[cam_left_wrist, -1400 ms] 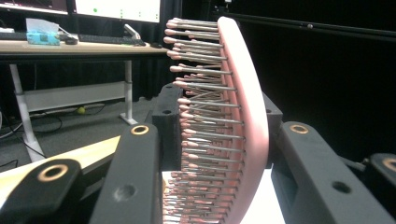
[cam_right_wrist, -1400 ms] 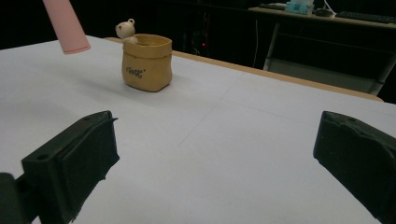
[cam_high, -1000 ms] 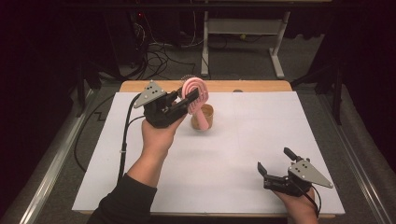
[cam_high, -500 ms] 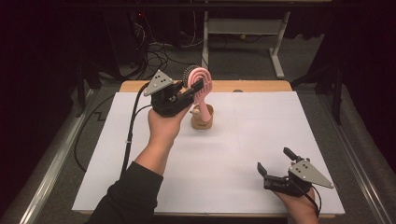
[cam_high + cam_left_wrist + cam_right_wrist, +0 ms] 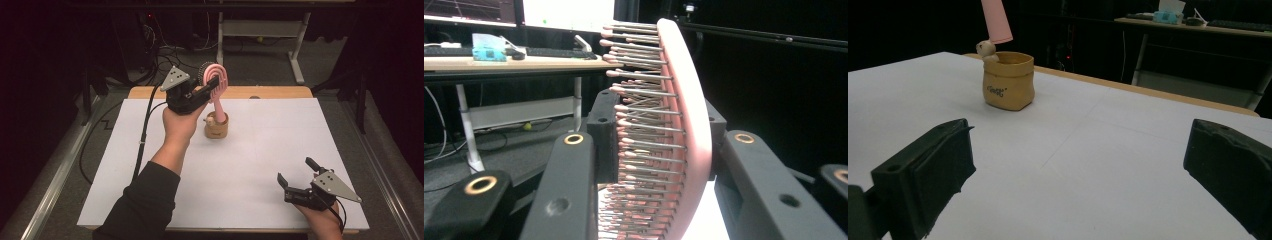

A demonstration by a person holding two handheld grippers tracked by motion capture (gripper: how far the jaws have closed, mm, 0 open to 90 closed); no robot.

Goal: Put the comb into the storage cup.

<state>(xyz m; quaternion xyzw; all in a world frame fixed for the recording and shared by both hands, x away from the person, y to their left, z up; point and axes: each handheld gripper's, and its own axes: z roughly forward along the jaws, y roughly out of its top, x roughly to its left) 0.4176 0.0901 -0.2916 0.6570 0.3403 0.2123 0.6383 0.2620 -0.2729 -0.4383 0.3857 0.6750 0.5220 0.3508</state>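
My left gripper [image 5: 212, 87] is shut on the head of a pink hairbrush [image 5: 219, 79], raised over the far middle of the white table [image 5: 150, 190]. In the left gripper view the brush [image 5: 686, 125], bristles to the left, stands clamped between the jaws. Its handle [image 5: 995, 20] points down and ends just above the rim of a small tan sack-shaped cup [image 5: 216, 128]. The cup [image 5: 1008, 80] has a little figure on its rim. My right gripper [image 5: 295, 170] rests at the near right corner, open, with nothing between its fingers [image 5: 1079, 127].
A strip of the wooden tabletop [image 5: 280, 92] runs along the white sheet's far edge. Behind it are a white desk frame [image 5: 295, 45] and cables on the floor [image 5: 165, 60]. Metal rails [image 5: 380, 155] flank the table.
The left hand has carried the brush away from me and slightly right, over the cup. The brush now stands more upright. The right gripper has stayed in place.
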